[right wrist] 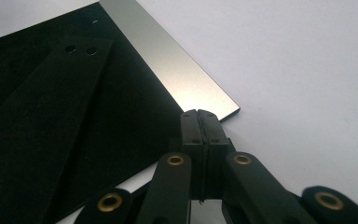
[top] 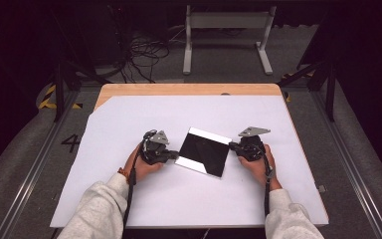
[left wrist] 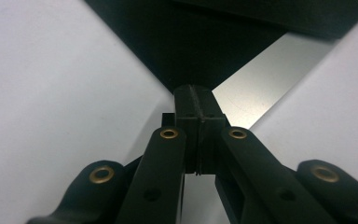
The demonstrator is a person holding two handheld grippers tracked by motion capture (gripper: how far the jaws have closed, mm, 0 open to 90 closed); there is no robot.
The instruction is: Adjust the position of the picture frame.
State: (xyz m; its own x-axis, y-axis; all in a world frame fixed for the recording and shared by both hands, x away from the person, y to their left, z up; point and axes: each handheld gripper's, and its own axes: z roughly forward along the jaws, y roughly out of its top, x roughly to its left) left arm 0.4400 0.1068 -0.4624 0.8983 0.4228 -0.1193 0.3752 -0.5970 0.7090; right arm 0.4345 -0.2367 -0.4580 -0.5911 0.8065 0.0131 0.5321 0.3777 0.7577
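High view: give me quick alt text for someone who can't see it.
A person's two hands hold the left gripper and right gripper, jaws shut, against opposite edges of a black square panel with silvery borders. It lies tilted on a white sheet covering a wooden table.

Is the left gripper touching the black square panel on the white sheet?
Cannot tell. In the left gripper view, the shut left gripper stands at a corner of the black panel, hiding the meeting point. The high view is too coarse to show contact or a gap.
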